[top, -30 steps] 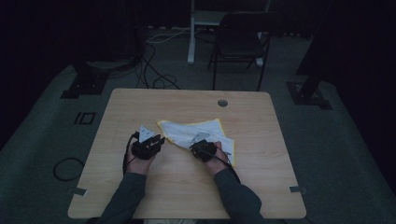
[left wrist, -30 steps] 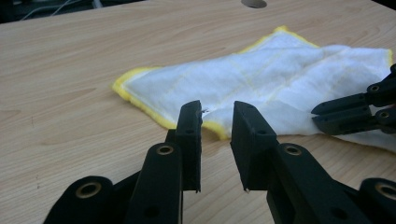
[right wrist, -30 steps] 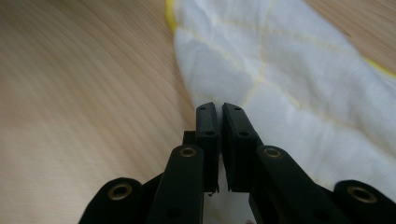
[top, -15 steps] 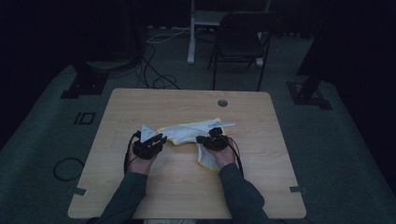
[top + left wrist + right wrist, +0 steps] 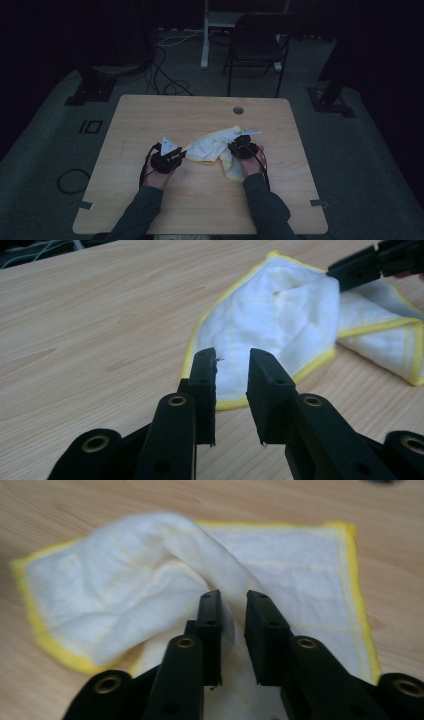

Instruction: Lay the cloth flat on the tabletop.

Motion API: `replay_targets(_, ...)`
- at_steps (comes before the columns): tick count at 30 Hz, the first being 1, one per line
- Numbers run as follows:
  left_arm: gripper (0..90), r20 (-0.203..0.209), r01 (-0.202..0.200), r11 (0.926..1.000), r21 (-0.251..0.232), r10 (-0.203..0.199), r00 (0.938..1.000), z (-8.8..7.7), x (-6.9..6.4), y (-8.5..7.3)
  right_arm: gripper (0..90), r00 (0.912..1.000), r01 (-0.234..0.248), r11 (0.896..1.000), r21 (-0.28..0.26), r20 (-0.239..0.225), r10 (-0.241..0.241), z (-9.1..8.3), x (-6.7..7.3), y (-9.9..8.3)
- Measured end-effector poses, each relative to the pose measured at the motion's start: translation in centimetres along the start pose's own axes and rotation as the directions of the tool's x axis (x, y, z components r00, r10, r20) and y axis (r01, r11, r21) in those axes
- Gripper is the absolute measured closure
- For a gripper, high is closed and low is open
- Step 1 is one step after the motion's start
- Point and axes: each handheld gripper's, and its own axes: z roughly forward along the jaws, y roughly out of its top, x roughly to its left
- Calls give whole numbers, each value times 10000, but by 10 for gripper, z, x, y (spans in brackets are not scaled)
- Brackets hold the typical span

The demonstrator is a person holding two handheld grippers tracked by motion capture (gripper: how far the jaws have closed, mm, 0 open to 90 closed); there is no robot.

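Left gripper (image 5: 231, 390) was held apart at the near yellow hem of the white cloth (image 5: 212, 147), mid-table (image 5: 150, 115). Right gripper (image 5: 232, 630) had just been opening, a fold seen loose between its jaws.

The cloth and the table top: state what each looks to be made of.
Cloth: soft white woven or terry-like fabric, matt, with a stitched yellow hem; the weave texture and limp folds suggest it. Table top: pale wood-grain surface, smooth, probably laminate; real wood can't be excluded.
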Motion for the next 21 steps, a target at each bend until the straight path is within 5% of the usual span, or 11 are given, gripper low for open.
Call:
replay_targets(6,739,76,-108,9999,41,108,9999,2,-5,-1,747,9938,912,9918,-892,-562,-964,-22,24,-3)
replay_targets(11,739,120,-133,9999,55,132,9998,2,-7,-2,739,9756,1827,9812,-625,-1120,-1888,-20,43,-12)
replay_targets(17,739,206,-209,9997,141,206,9996,4,-9,-3,595,9464,3227,9444,636,-66,-3229,5,51,-26)
replay_targets(21,738,309,-282,9991,317,273,9991,8,-14,-8,737,9285,3662,9258,941,288,-3702,8,51,-23)
